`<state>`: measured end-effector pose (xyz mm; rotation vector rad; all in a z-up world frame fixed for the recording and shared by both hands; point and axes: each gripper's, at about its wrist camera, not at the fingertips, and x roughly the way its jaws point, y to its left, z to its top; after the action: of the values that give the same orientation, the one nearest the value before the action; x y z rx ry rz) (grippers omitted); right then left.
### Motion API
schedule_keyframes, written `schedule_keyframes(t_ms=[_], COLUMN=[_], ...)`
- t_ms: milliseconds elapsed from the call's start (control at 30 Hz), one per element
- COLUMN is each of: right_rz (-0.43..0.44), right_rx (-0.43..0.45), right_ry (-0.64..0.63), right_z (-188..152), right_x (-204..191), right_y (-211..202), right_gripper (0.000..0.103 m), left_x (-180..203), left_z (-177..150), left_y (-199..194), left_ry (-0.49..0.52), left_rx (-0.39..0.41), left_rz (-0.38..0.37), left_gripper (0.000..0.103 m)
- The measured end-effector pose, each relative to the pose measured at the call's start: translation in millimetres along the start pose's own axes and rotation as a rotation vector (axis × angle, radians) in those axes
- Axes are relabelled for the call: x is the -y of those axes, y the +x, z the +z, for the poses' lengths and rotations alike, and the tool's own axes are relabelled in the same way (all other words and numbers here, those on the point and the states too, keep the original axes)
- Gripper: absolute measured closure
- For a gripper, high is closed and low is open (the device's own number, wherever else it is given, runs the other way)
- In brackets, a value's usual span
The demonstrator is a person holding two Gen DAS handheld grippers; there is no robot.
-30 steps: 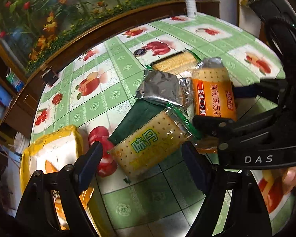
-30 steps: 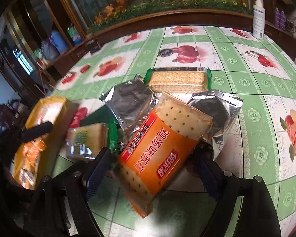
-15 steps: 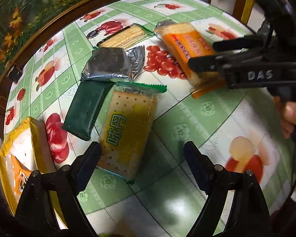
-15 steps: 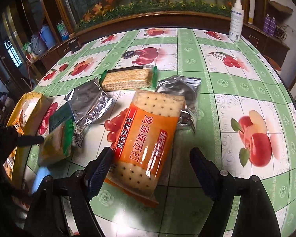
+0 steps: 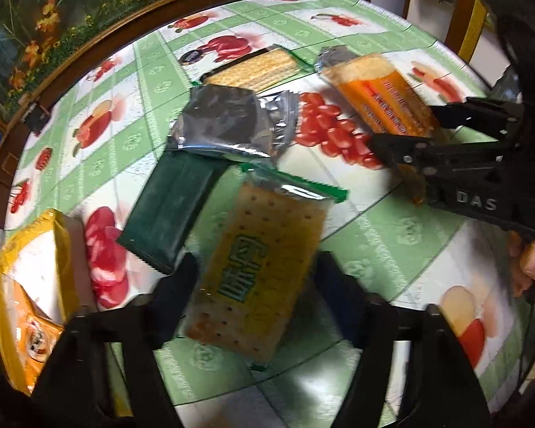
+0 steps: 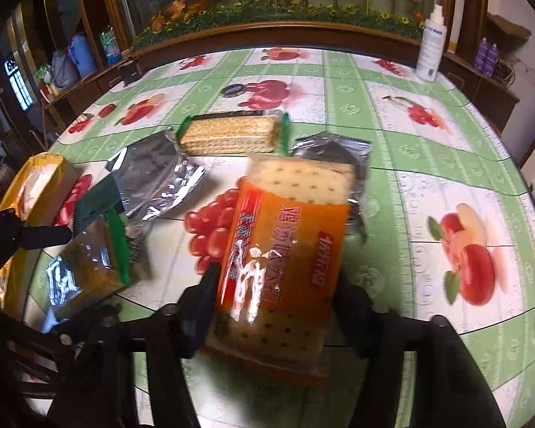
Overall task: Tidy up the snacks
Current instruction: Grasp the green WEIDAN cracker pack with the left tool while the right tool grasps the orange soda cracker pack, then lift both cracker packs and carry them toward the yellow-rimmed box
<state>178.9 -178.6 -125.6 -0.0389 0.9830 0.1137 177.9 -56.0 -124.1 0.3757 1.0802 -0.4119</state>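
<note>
Fruit-patterned tablecloth [image 6: 392, 149] is strewn with unsorted packets. Jaws have just been closing: green cracker pack [image 5: 256, 267] is clamped by the left gripper [image 5: 255, 281], orange cracker pack [image 6: 285, 260] by the right gripper [image 6: 274, 296].

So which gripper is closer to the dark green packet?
Left. The left gripper clamps the yellow cracker pack right beside the dark green packet; the right gripper is farther off, clamping the orange pack.
</note>
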Motion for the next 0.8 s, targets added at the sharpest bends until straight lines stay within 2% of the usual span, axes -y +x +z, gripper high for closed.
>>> schedule_keyframes(t_ms=[67,233,333,433,500,800], right_rz=[0.008,0.051,0.152,0.351,0.447,0.674], right_rx=[0.008,0.036,0.071,0.110,0.130,0.141], right_ry=[0.010,0.051,0.102,0.214,0.271,0.384], right_z=[-3,-14,-23,-33,-39,-59], right_x=[6,17,27,41,46,49], right_y=[-2,-17,-34,-54,-65,-90], right_gripper=[0.047,0.048,0.048,0.048,0.048,0.048], left_x=[1,-2,-1,2,2,-11], left_z=[-3,-16,-26,-35,-42,-73], left_y=[-2,-10,-29,-54,-72,-124], left_ry=[-0.032,-0.119,-0.167,-0.211,-0.245,-0.388], left_rx=[0.010,0.045,0.102,0.162,0.205,0.311], left_rz=[-0.021,-0.016,0.006,0.052,0.095,0.243], left_gripper=[0.059,0.059,0.059,0.059,0.059,0.059])
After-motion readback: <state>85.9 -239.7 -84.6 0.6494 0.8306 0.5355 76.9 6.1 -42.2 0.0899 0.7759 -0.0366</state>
